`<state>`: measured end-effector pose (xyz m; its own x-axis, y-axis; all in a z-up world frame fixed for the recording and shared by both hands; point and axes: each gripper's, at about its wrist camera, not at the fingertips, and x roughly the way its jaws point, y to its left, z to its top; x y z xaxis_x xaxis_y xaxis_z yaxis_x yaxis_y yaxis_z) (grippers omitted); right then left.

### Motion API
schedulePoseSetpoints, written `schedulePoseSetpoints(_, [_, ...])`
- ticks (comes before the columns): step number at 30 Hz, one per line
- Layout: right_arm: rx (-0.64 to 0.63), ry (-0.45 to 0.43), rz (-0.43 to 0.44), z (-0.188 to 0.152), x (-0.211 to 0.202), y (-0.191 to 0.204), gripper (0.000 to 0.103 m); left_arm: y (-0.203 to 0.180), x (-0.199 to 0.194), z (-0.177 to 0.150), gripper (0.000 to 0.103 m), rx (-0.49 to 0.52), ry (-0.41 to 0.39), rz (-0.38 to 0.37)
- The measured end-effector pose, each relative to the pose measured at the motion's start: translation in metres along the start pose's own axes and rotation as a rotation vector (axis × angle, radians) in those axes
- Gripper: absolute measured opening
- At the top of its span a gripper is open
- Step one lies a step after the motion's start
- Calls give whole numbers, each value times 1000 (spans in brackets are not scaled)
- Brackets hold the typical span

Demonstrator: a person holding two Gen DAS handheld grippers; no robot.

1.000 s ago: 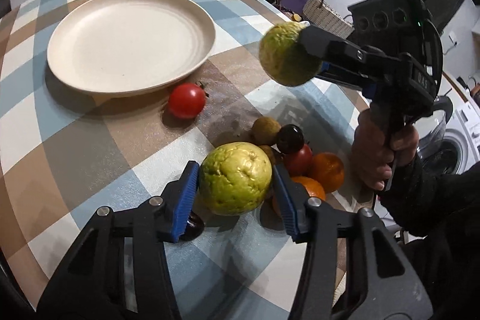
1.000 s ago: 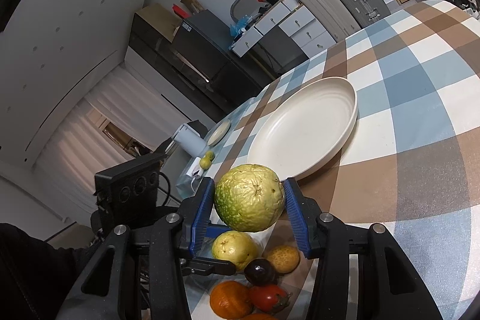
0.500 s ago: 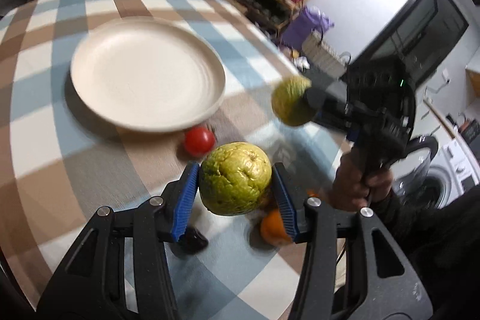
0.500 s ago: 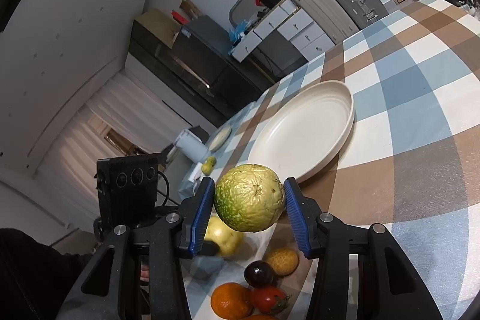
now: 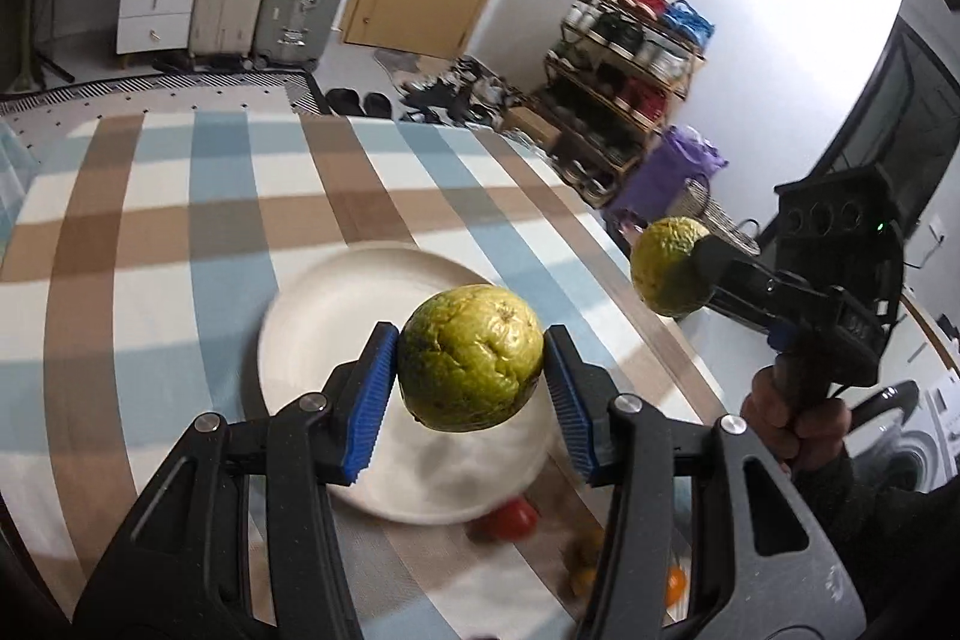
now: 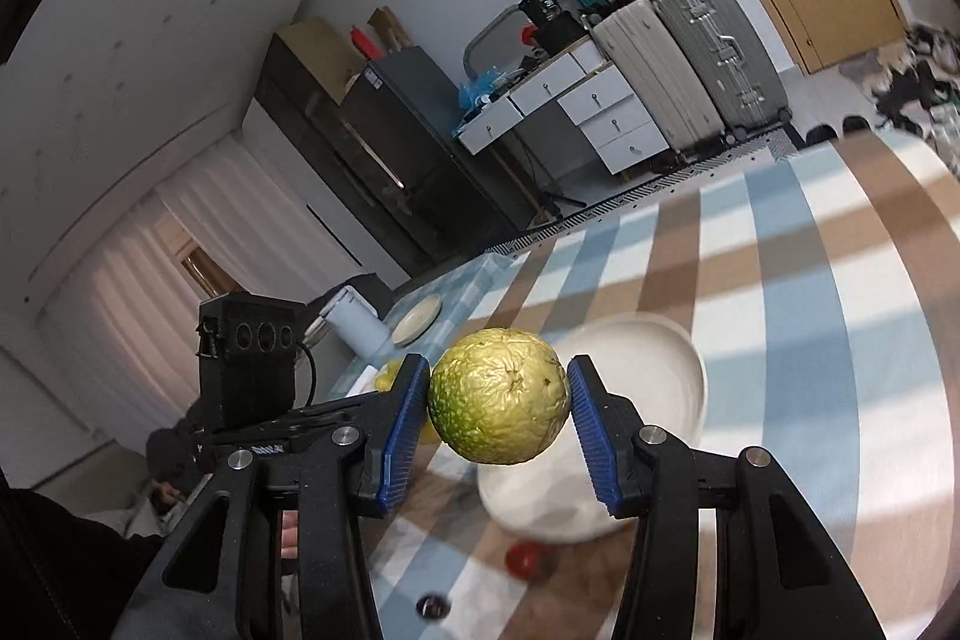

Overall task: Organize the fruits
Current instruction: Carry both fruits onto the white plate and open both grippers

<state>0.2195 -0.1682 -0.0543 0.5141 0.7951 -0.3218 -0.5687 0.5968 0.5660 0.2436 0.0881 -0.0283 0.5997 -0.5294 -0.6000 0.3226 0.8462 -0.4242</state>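
Note:
My left gripper (image 5: 471,361) is shut on a wrinkled yellow-green guava (image 5: 471,358) and holds it in the air above the cream plate (image 5: 336,298). My right gripper (image 6: 498,397) is shut on a second yellow-green guava (image 6: 498,394), also raised over the plate (image 6: 654,370). The right gripper with its guava (image 5: 669,265) shows at the right of the left wrist view, beside the plate's far right rim. A red tomato (image 5: 507,517) lies on the cloth just in front of the plate; it also shows in the right wrist view (image 6: 525,559).
The checked blue, brown and white tablecloth (image 5: 150,220) covers the table. Small fruits, one orange (image 5: 675,583), lie low right behind my left finger. A small dark fruit (image 6: 432,604) lies near the tomato. A white container (image 6: 360,325) and small dish (image 6: 417,319) stand at the table's far side.
Both grippers have risen and tilted up with their guavas. The left one moved from the fruit pile to above the plate. The fruit pile has dropped to the frame bottom.

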Motion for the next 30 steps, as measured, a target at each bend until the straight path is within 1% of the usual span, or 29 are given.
schedulePoseSetpoints(2, [-6, 22, -7, 15, 17, -2, 49, 7, 10, 12, 47, 9, -4, 43])
schedulePoseSetpoints(3, [-8, 36, -15, 22, 28, -4, 49, 9, 13, 12, 47, 10, -2, 54])
schedulePoseSetpoints(5, [-10, 59, -25, 32, 45, -7, 49, 17, 25, 19, 47, 0, 9, 53])
schedulePoseSetpoints(8, [2, 112, -49, 42, 76, -17, 49, 25, 45, 21, 47, 4, 26, 81])
schedulePoseSetpoints(12, [42, 185, -86, 43, 110, -38, 49, 35, 68, 22, 47, -2, 54, 74])
schedulePoseSetpoints(15, [82, 228, -114, 38, 123, -53, 49, 40, 88, 20, 47, 9, 76, 88])
schedulePoseSetpoints(19, [124, 265, -136, 30, 136, -72, 49, 47, 108, 8, 47, 19, 108, 108])
schedulePoseSetpoints(24, [160, 296, -164, 25, 144, -86, 49, 52, 119, 5, 47, 38, 118, 135])
schedulePoseSetpoints(30, [160, 312, -171, 23, 154, -88, 49, 51, 126, 6, 47, 62, 116, 159])
